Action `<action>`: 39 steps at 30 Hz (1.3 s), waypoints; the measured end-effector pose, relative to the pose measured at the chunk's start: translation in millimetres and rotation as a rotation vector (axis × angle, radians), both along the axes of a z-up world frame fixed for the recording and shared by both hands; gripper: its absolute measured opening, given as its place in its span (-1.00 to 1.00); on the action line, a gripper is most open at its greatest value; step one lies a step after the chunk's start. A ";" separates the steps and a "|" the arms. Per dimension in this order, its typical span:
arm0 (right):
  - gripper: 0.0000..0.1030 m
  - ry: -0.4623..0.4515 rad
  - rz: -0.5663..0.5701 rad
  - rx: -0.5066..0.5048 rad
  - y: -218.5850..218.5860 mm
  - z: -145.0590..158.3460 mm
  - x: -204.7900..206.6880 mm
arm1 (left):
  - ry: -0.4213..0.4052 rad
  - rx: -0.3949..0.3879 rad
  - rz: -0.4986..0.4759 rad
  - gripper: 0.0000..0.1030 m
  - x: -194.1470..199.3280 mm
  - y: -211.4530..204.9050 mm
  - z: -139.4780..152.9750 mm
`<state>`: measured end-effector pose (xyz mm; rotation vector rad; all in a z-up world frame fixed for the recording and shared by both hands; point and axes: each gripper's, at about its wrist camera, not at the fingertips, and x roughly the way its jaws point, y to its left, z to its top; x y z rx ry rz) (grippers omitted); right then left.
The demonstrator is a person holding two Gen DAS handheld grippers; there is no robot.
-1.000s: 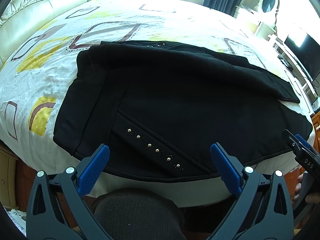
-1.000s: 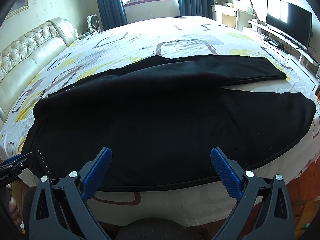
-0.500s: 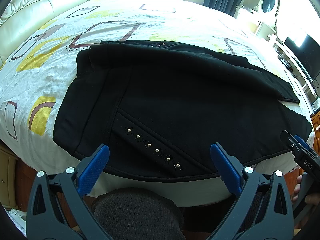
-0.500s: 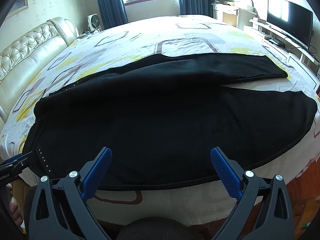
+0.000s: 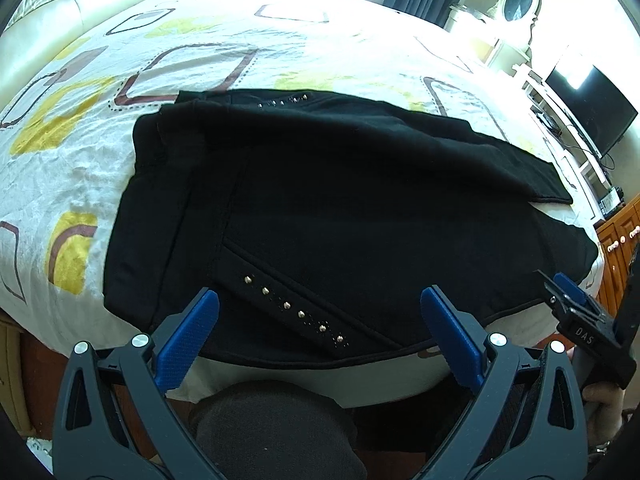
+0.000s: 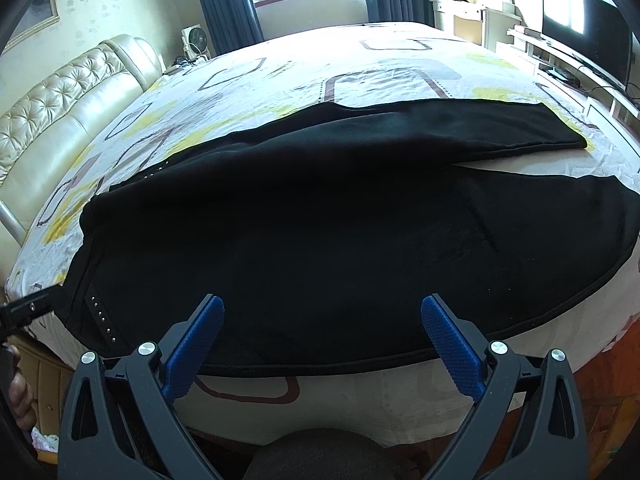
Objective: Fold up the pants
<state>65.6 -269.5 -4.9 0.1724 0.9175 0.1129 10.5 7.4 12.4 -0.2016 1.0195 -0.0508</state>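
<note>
Black pants [image 5: 340,208] lie spread flat on the bed, waist to the left, legs running right. A row of metal studs [image 5: 292,308] marks the near pocket. In the right wrist view the pants [image 6: 320,232] fill the middle, the far leg lying partly over the near one. My left gripper [image 5: 318,312] hangs open just above the near hem by the studded pocket, holding nothing. My right gripper [image 6: 322,324] stands open over the near edge of the near leg, empty. The right gripper's tip [image 5: 576,312] shows at the right edge of the left wrist view.
The bed [image 5: 100,152] has a white sheet with yellow and brown shapes. A cream tufted headboard [image 6: 52,120] is at the left. A TV [image 6: 588,28] on a white stand and a dresser stand at the right. A person's knee [image 5: 276,432] is below the bed edge.
Both grippers have edged slightly forward toward the pants' near hem. The pants have not moved.
</note>
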 end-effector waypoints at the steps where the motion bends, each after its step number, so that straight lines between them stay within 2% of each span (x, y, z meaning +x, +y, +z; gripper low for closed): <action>1: 0.92 -0.001 0.012 0.007 0.8 2.0 0.8 | -0.020 0.002 0.003 0.96 2.2 5.2 7.0; 3: 0.92 -0.012 0.049 0.021 2.6 8.5 2.3 | -0.057 -0.005 -0.017 0.96 8.7 20.2 20.1; 6: 0.92 -0.040 0.101 0.022 4.3 19.7 6.4 | -0.060 -0.011 -0.024 0.96 27.3 55.9 29.7; 9: 0.92 -0.061 0.122 0.038 5.1 28.3 14.7 | -0.041 -0.080 -0.025 0.96 56.5 104.9 27.6; 11: 0.92 -0.067 0.120 0.050 5.9 31.7 21.7 | 0.003 -0.137 -0.002 0.96 81.1 139.6 18.5; 14: 0.92 -0.062 0.118 0.082 6.0 32.5 32.9 | 0.081 -0.237 0.085 0.96 123.7 195.7 -6.5; 17: 0.92 -0.052 0.116 0.095 7.4 30.3 43.7 | 0.121 -0.326 0.137 0.96 153.6 229.2 -31.9; 20: 0.92 -0.036 0.110 0.101 8.1 26.1 53.5 | 0.142 -0.389 0.127 0.96 176.5 235.5 -49.5; 23: 0.92 -0.011 0.109 0.111 8.5 19.1 63.8 | 0.173 -0.421 0.074 0.96 199.4 225.4 -64.9; 28: 0.92 0.027 0.115 0.152 8.1 9.2 79.9 | 0.157 -0.410 -0.053 0.96 219.7 189.5 -63.2; 34: 0.92 0.031 0.156 0.200 10.3 12.8 109.7 | 0.162 -0.194 -0.139 0.96 240.1 158.9 -69.4; 37: 0.92 -0.020 0.218 0.180 12.2 27.3 134.6 | 0.111 -0.161 -0.157 0.96 239.6 151.8 -65.2; 39: 0.92 -0.049 0.281 0.122 14.6 37.2 160.5 | 0.089 -0.160 -0.164 0.94 240.7 149.9 -62.7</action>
